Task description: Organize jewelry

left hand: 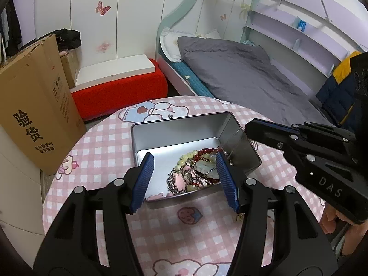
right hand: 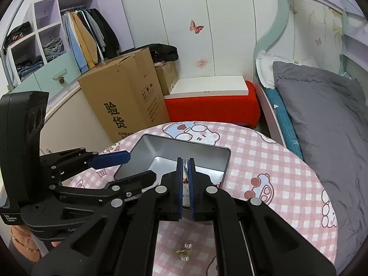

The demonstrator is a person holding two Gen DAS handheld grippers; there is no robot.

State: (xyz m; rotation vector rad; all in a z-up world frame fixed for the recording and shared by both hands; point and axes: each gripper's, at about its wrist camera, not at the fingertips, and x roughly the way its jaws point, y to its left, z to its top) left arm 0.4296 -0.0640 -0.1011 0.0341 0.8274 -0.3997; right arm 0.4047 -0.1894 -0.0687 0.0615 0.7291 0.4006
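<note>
A silver tin box [left hand: 179,133] sits open on the round pink checked table [left hand: 110,138]. A heap of jewelry [left hand: 195,172] with beads, chains and pink charms lies in its right part. My left gripper [left hand: 184,161] is open, its blue pads [left hand: 143,181] on either side of the tin's near edge. My right gripper [left hand: 249,131] hovers over the tin's right wall. In the right wrist view the right gripper [right hand: 185,164] is nearly shut above the tin [right hand: 207,156]; I cannot tell whether it holds anything. A pair of pearl earrings [right hand: 185,251] lies on the table below it.
A large cardboard box [left hand: 34,119] stands left of the table, with a red stool [left hand: 119,89] topped by a white board behind. A bed with a grey duvet [left hand: 241,76] runs along the right. A wardrobe with clothes [right hand: 87,36] stands at the back left.
</note>
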